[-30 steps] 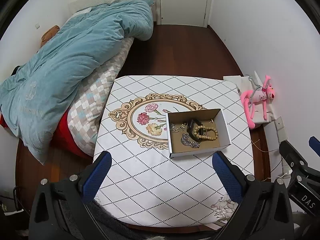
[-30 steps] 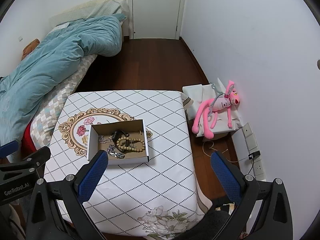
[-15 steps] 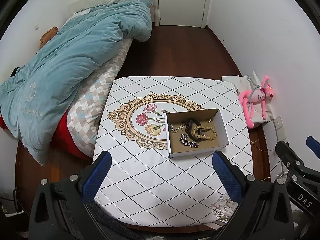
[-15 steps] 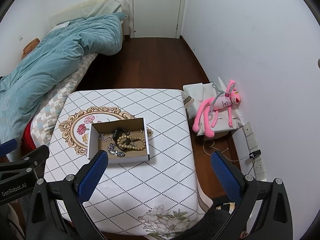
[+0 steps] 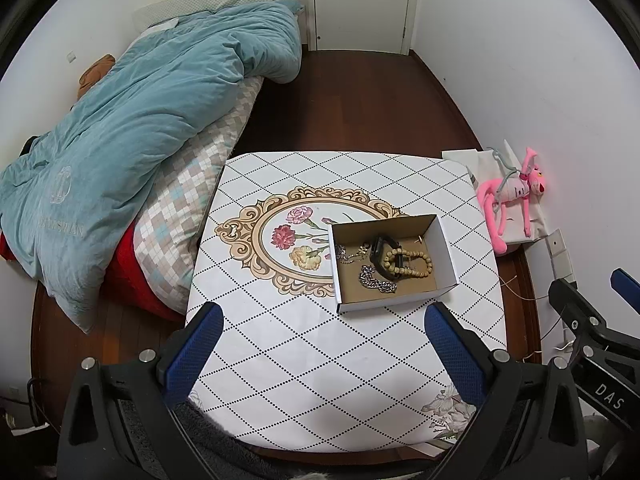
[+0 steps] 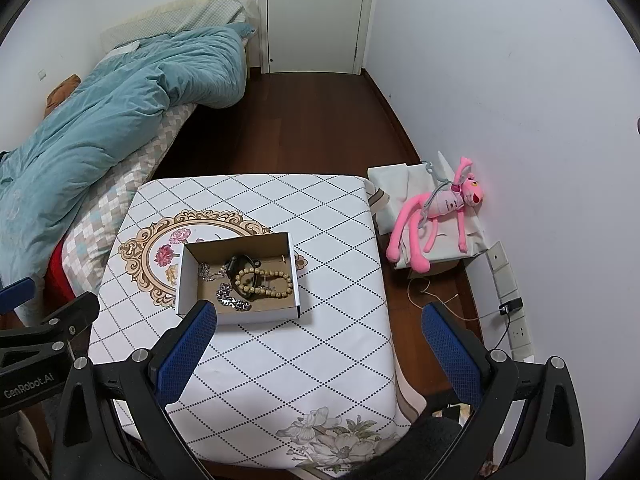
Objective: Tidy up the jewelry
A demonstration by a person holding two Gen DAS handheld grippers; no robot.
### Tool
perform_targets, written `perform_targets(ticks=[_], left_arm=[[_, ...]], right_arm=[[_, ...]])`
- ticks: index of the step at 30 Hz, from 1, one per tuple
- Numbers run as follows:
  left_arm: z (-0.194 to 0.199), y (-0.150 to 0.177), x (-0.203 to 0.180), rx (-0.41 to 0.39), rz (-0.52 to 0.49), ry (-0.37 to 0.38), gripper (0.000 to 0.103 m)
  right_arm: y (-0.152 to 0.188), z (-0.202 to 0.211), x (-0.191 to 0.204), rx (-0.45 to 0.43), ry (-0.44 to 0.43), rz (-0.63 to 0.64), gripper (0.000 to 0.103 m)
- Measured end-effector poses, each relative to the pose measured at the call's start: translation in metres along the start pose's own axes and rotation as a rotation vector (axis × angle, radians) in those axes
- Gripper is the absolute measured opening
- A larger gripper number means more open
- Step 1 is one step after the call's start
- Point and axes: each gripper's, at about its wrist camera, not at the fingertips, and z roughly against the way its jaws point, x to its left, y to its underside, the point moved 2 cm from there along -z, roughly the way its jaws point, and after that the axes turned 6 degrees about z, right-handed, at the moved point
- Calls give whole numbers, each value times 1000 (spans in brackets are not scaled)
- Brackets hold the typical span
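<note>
Here, through the left wrist camera, we are holding the left gripper above the near half of the table, its blue fingers spread wide and gripping nothing. Beyond the fingertips, the open cardboard box is sitting on the table's right side, overlapping the edge of the printed floral medallion. Inside it, a wooden bead bracelet is lying across a black band, with a silver chain at the front and a thinner chain to the left. A teal duvet is spilling over the bed on the left, and a pink plush toy is lying by the right wall.

From the right wrist camera, we are keeping the right gripper wide apart too, empty, over the table's right front portion. Its left fingertip is overlapping the box's near left corner in view; whether it is touching, we cannot tell. The bead bracelet and silver chain are showing in the box, well apart from the pink plush toy on the floor.
</note>
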Motion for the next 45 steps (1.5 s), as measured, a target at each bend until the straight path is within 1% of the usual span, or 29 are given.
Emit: perform_targets(ticks=[41,45], left_arm=[[2,2,-3,4,-5,4,103],[2,6,-3,11,-10,12,103]], right_arm=[[2,2,0,1,-2,2,103],[2,2,0,2,-2,2,103]])
